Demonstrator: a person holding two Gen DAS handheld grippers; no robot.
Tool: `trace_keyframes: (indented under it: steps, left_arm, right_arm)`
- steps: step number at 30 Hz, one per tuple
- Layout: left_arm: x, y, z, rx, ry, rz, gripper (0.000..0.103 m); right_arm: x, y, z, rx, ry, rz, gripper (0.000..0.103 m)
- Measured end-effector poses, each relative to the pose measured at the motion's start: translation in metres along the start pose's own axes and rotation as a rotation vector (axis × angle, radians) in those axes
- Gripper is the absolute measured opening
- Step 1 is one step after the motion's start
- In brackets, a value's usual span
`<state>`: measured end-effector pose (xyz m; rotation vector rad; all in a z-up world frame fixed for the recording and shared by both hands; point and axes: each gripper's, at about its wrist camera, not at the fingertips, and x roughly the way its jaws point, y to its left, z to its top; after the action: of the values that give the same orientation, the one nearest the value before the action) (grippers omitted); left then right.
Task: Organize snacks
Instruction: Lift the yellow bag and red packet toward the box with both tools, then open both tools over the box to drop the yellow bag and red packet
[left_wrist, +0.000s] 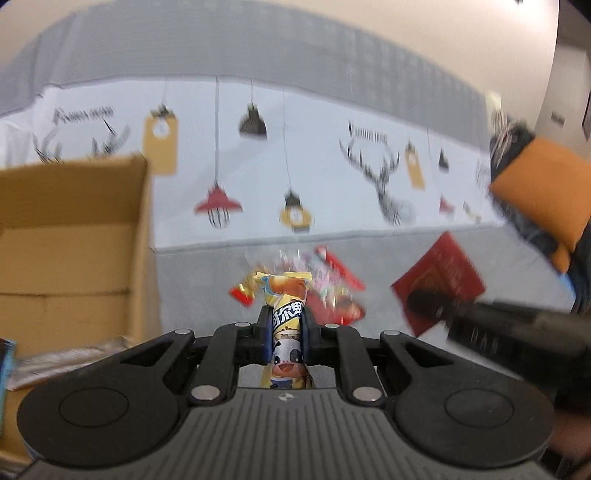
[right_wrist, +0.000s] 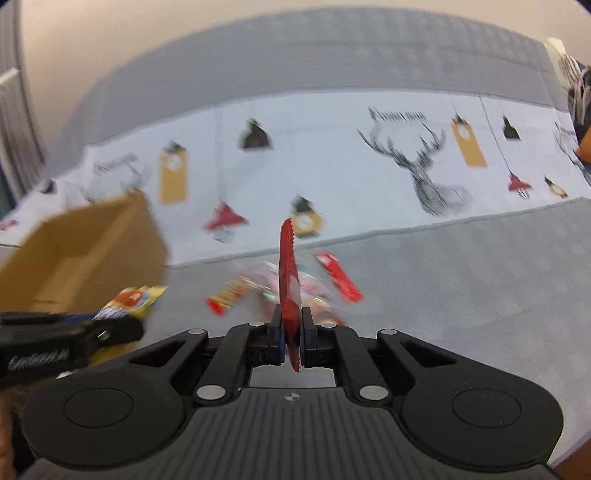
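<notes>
My left gripper (left_wrist: 287, 321) is shut on a yellow snack packet with a cartoon cow (left_wrist: 286, 314), held upright above the grey surface. My right gripper (right_wrist: 291, 332) is shut on a flat red snack packet (right_wrist: 287, 266), seen edge-on. The same red packet (left_wrist: 439, 277) shows at the right of the left wrist view, and the yellow packet (right_wrist: 129, 302) at the left of the right wrist view. A pile of loose snack packets (left_wrist: 328, 284) lies on the grey surface ahead, also in the right wrist view (right_wrist: 314, 288). An open cardboard box (left_wrist: 70, 236) stands to the left (right_wrist: 85, 254).
A white cloth with deer and lamp prints (left_wrist: 325, 170) lies behind the pile, before a grey padded back (left_wrist: 258, 48). An orange cushion (left_wrist: 543, 192) sits at the far right. A blue object (left_wrist: 5, 365) is at the left edge.
</notes>
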<state>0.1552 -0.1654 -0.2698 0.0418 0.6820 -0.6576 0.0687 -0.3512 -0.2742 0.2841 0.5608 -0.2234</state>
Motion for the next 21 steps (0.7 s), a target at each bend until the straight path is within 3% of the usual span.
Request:
trace_keyframes:
  steps: [4, 10, 21]
  left_arm:
    - [-0.047, 0.017, 0.017, -0.029, -0.09, 0.001, 0.016]
    - [-0.11, 0.051, 0.031, -0.062, -0.228, 0.077, 0.016]
    - [-0.175, 0.132, 0.035, -0.194, -0.325, 0.179, 0.016]
  right_arm:
    - [-0.032, 0.044, 0.012, -0.055, -0.055, 0.067, 0.007]
    - [-0.064, 0.114, 0.042, -0.103, -0.131, 0.206, 0.007]
    - [-0.076, 0.221, 0.076, -0.153, -0.148, 0.463, 0.007]
